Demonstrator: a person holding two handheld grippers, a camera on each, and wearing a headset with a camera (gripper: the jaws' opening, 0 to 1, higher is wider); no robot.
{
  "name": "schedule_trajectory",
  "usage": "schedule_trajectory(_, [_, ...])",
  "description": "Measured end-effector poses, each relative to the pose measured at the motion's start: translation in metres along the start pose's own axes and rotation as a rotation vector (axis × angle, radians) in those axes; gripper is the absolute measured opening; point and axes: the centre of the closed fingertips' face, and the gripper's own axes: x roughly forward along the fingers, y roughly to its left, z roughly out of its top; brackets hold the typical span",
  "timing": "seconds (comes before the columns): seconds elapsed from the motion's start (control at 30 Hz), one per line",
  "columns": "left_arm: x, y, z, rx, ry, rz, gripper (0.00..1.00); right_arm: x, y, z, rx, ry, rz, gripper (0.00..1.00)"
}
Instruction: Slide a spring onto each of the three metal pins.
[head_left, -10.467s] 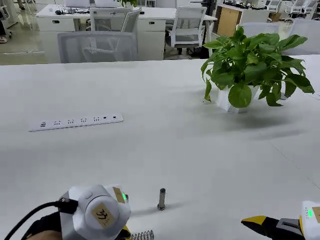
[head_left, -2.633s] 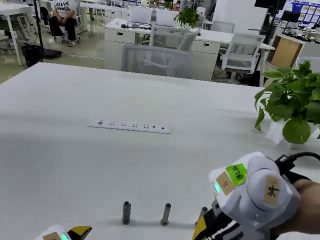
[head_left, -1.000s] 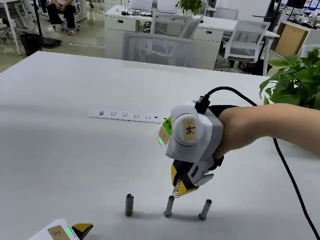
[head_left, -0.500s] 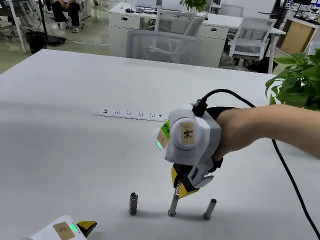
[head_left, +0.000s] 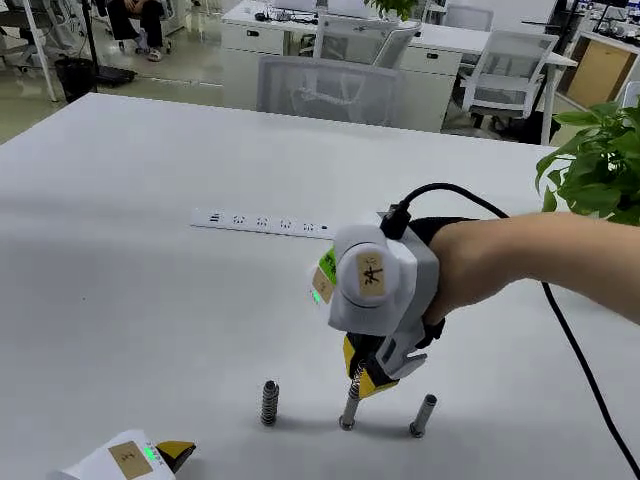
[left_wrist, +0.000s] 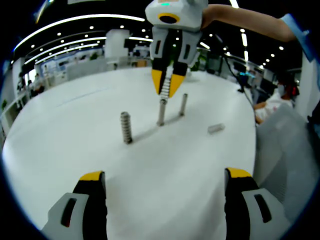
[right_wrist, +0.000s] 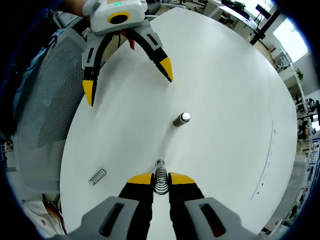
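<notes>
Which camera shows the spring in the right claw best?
Left gripper view: it shows the spring side-on, full length, between the right claw tips over the middle pin. The right gripper view sees it end-on, foreshortened. The head view has it small, partly behind the claw.

The place is an open-plan office. A broad white bench (head_left: 130, 250) carries a white power strip (head_left: 262, 222), and a grey mesh swivel chair (head_left: 325, 95) stands at its far edge. Beyond are white desks (head_left: 262, 38) with drawer units and another swivel chair (head_left: 505, 75). A leafy potted plant (head_left: 600, 165) sits at the right. Long strip lights (left_wrist: 100, 18) cross the ceiling.
</notes>
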Motion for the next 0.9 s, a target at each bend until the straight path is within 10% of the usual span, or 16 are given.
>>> schedule_trajectory(0.9, [-0.006,0.006,-0.010,-0.036,0.001,0.018,1.00,0.044,0.003,-0.009,-0.011,0.064,0.030,0.13])
